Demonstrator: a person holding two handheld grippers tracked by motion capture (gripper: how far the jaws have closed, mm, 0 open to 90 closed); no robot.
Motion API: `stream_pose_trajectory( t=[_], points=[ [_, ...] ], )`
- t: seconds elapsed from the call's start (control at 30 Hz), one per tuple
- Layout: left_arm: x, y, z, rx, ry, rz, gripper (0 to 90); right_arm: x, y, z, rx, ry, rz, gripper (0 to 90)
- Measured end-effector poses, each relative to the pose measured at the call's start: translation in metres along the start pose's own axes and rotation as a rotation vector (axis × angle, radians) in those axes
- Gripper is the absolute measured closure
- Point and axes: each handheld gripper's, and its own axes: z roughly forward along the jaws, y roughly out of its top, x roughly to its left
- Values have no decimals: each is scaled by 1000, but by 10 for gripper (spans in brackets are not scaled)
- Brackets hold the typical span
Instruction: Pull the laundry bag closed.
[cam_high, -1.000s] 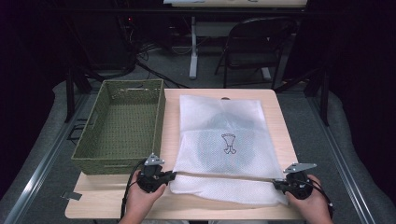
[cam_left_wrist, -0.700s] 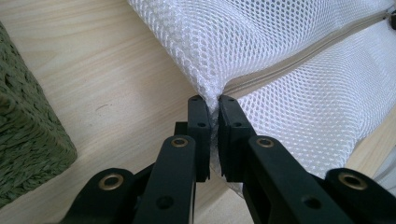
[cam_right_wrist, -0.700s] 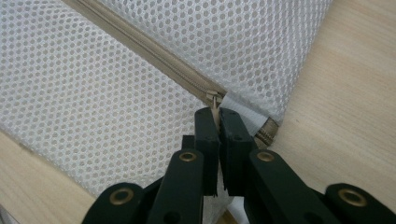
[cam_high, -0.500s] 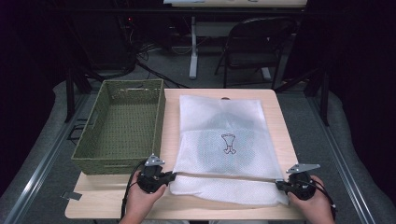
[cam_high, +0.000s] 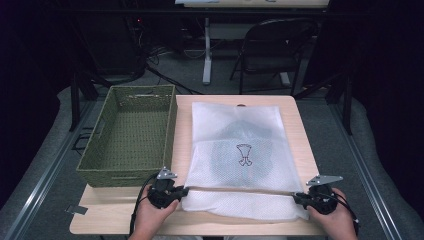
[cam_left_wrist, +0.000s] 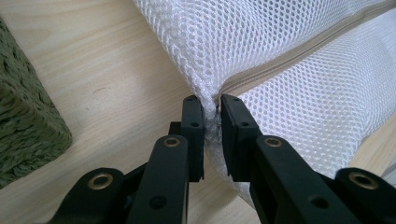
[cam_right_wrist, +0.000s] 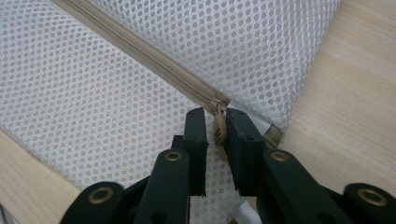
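A white mesh laundry bag lies flat on the light wooden tabletop, just beside a green woven basket at its left, with a dark garment showing faintly through the netting. A person seated at the near edge works both ends of the bag's beige zipper, which runs straight across the bag near its lower edge. The left gripper has its jaws pinching the mesh at the bag's left corner, where the zipper ends. The right gripper, at the bag's right side, has its jaws closed on the small beige zipper pull at the end of the zipper track. Both hands rest low over the tabletop, well apart, the zipper drawn taut between them.
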Motion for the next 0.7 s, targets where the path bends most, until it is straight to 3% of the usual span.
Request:
stream_pose_trajectory(
  t=[0.43,0.7],
  points=[
    [1,-2,3,14,2,-14,773,2,-1,1,-3,6,-1,696],
    [2,-2,2,8,11,-13,691,5,2,-3,-1,3,-9,595]
  ],
)
